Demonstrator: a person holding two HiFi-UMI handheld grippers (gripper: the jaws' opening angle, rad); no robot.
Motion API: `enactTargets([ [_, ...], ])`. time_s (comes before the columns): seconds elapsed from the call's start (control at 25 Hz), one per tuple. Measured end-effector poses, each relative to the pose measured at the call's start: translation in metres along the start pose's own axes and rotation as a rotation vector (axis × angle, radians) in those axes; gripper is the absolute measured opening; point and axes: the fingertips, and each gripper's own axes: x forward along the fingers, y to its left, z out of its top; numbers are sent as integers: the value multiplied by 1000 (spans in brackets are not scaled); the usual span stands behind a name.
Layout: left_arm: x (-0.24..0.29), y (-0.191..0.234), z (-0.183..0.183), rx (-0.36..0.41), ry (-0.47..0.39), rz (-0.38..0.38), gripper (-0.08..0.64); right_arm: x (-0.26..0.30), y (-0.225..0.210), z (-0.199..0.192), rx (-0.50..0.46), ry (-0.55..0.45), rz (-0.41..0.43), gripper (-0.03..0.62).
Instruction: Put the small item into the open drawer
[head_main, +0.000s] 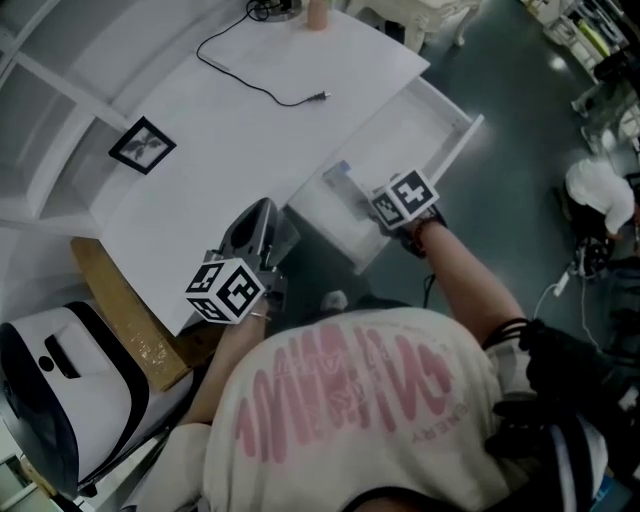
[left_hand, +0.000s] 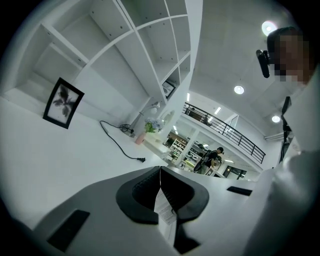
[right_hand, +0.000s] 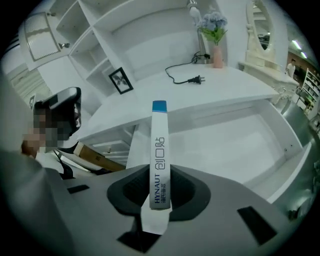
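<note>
In the right gripper view my right gripper is shut on a slim white box with a blue end, which sticks out forward between the jaws. Ahead of it and lower lies the open white drawer, with nothing visible inside. In the head view the right gripper holds the box over the near left end of the drawer. My left gripper rests at the desk's front edge, left of the drawer. Its jaws meet with nothing held.
On the white desk top stand a black picture frame, a black cable with a plug and a pink vase. A brown board and a white and black device lie at the left.
</note>
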Motion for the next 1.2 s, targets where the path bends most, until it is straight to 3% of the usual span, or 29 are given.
enactTargets([
  [0.2, -2, 8, 0, -6, 3, 28, 31, 24, 3, -13, -48, 117, 40, 91],
  [0.56, -7, 31, 1, -18, 8, 67, 31, 57, 6, -20, -67, 226, 71, 91],
  [1.2, -21, 39, 3, -33, -18, 94, 31, 79, 5, -32, -58, 283, 68, 95],
])
